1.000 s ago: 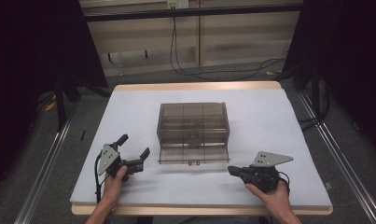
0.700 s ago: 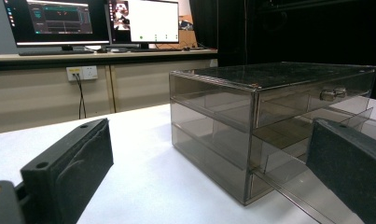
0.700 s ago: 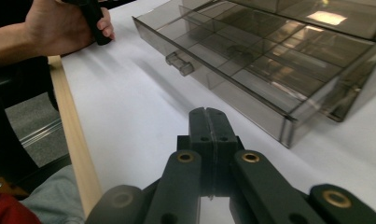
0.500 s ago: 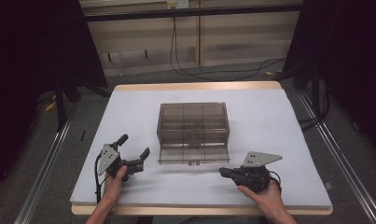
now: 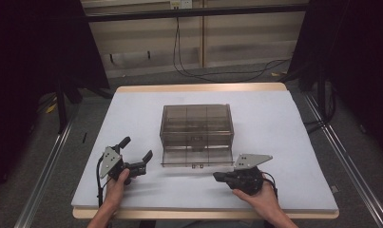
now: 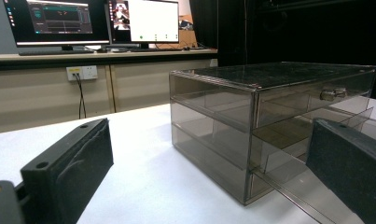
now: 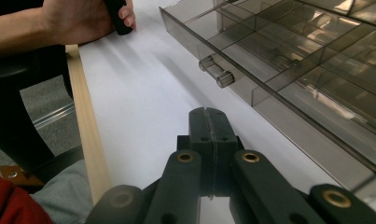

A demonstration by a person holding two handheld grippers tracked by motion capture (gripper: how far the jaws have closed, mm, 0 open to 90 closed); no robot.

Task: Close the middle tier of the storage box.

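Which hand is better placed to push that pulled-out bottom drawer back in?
Probably the right. The right tool is shut and sits just in front of the open drawer, near its knob. The left tool stands open, off to the cabinet's side.

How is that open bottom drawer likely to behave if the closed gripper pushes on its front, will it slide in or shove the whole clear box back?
The bottom drawer looks like thin, stiff clear plastic, so it should probably slide in easily. The drawer box seems light and sits on a smooth white table, so it may skid backward. The right gripper, shut and empty, could slip off the small knob.
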